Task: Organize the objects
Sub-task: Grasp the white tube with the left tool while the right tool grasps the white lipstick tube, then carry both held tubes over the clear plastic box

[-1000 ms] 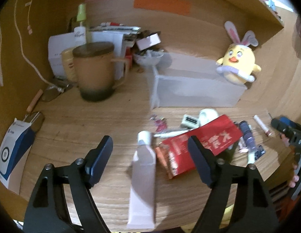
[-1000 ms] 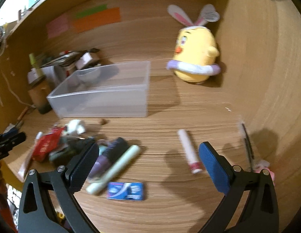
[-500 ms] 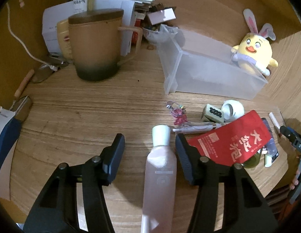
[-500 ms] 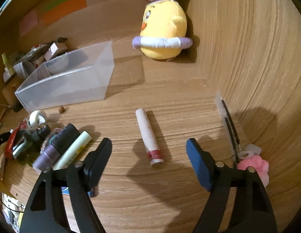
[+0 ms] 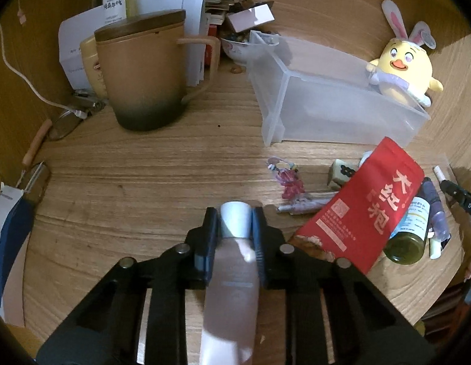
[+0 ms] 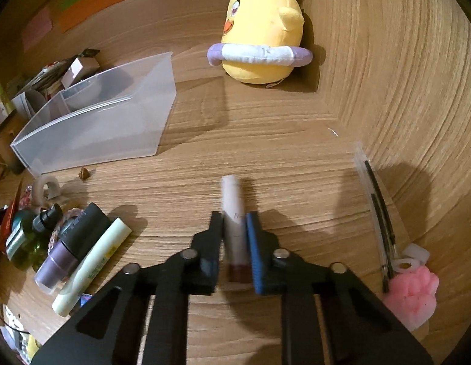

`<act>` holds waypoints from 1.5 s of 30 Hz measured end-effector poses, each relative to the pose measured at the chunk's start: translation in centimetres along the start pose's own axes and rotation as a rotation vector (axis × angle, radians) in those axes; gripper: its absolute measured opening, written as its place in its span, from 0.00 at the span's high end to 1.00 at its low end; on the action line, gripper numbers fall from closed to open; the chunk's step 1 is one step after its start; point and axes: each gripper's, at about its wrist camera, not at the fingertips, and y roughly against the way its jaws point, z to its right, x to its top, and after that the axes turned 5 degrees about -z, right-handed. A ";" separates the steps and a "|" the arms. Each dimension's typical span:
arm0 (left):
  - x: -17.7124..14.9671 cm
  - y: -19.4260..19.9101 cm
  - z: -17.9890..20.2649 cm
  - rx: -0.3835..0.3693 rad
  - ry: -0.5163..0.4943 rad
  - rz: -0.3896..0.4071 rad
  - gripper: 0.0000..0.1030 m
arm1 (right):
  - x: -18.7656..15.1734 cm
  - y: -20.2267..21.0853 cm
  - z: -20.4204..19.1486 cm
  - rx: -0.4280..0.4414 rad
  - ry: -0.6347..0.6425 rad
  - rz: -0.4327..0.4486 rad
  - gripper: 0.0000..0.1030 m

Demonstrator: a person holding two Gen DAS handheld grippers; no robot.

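We see one clear bin (image 5: 342,103) with nothing visible inside. Our left gripper (image 5: 235,231) clamps one pink tube (image 5: 232,289); our right gripper (image 6: 234,237) clamps one lip balm stick (image 6: 234,213).

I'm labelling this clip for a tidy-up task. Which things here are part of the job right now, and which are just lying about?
In hand:
left gripper shut on the pink tube
right gripper shut on the lip tint stick
clear plastic bin, the likely destination

Lying about:
lidded mug
chick plush
red pouch
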 end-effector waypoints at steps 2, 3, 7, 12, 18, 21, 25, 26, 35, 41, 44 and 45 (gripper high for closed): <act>0.1 0.1 -0.1 -0.004 0.006 0.008 0.81 | 0.0 0.1 0.0 0.003 -0.002 0.012 0.86; 0.1 0.2 -0.2 -0.004 0.008 0.014 0.80 | 0.0 0.2 -0.1 0.006 -0.001 0.020 0.86; 0.5 1.3 0.0 0.003 0.009 0.055 0.80 | 0.4 1.1 -0.7 0.017 0.015 0.052 0.86; 1.4 3.4 0.4 -0.004 0.007 0.119 0.80 | 1.2 2.7 -1.8 0.042 0.044 0.100 0.86; 2.8 6.2 0.6 0.004 0.005 0.207 0.81 | 2.2 4.5 -3.4 0.074 0.081 0.158 0.86; 3.3 7.8 0.6 -0.003 0.002 0.246 0.80 | 2.5 5.1 -4.2 0.094 0.101 0.180 0.86; 4.1 9.2 0.9 0.000 -0.008 0.287 0.81 | 3.1 5.7 -5.2 0.112 0.119 0.203 0.86; 4.4 9.5 1.0 -0.003 -0.011 0.296 0.81 | 3.3 5.8 -5.4 0.118 0.121 0.207 0.86; 7.3 11.8 2.0 -0.064 -0.026 0.368 0.81 | 5.2 6.8 -7.7 0.165 0.171 0.252 0.86; 9.3 12.6 2.8 -0.111 -0.037 0.392 0.81 | 7.0 6.6 -8.9 0.196 0.203 0.259 0.86; 10.3 12.7 3.3 -0.125 -0.045 0.394 0.81 | 8.0 6.5 -9.6 0.193 0.227 0.266 0.86; 10.6 12.8 3.5 -0.127 -0.046 0.396 0.81 | 8.3 6.4 -9.8 0.191 0.233 0.267 0.86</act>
